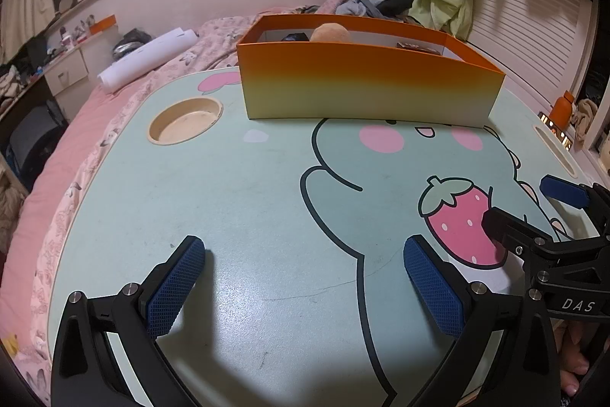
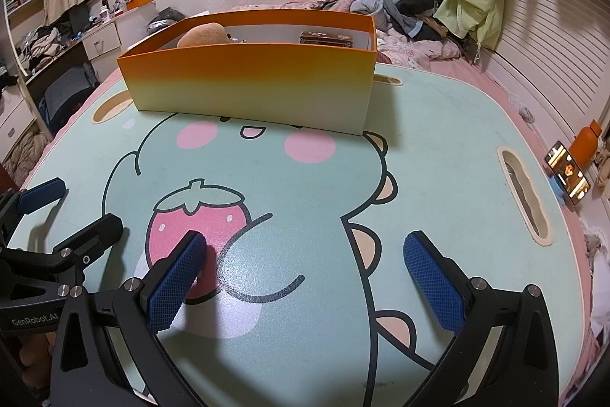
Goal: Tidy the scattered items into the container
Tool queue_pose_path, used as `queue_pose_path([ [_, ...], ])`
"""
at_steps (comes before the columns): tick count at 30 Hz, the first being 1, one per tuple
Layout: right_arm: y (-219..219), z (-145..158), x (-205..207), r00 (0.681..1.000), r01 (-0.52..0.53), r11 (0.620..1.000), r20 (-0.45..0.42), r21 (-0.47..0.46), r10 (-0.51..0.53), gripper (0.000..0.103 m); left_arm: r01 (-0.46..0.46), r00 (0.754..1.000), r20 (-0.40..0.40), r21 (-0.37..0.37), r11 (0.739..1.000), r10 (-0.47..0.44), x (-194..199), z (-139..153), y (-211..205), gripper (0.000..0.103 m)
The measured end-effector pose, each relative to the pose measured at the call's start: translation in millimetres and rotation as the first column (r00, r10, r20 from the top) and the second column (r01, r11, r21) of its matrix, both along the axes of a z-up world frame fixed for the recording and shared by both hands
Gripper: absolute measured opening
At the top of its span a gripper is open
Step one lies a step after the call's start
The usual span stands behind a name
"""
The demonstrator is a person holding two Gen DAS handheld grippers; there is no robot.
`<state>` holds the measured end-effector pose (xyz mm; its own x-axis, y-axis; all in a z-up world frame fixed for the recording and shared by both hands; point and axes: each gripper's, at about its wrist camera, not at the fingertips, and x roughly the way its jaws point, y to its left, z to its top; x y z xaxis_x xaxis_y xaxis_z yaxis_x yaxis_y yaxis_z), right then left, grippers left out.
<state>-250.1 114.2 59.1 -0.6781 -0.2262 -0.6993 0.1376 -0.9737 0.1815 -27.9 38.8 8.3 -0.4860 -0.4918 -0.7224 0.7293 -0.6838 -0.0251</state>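
You are holding both hand-held grippers wide and empty: the left hand-held gripper (image 1: pixel 305 287), the right hand-held gripper (image 2: pixel 305 287). The container (image 1: pixel 366 90) is sitting straight ahead, well apart, its long axis running crosswise. Nothing loose is showing on the surface (image 1: pixel 236 185). The right view is revealing a brown box (image 2: pixel 326 39) and plush toy (image 2: pixel 204 34) inside; the left view is showing the box only as a sliver.

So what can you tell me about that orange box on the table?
The orange box is a long, open-topped rectangle, seemingly thin card, fading from orange at the rim to pale yellow at the base, white inside. It stands upright at the far side of the cartoon-printed table. Inside show a rounded tan plush thing, a small brown packet and something dark. Neither claw touches it.
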Motion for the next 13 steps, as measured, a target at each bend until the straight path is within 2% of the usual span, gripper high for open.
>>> queue_pose_path([
  [13,-0.1,-0.1,0.1,1.0,0.0,1.0,0.0,0.0,0.0,0.103,0.004,1.0,-0.001,-0.003,1.0,-0.004,-3.5,0.3,2.0,0.103],
])
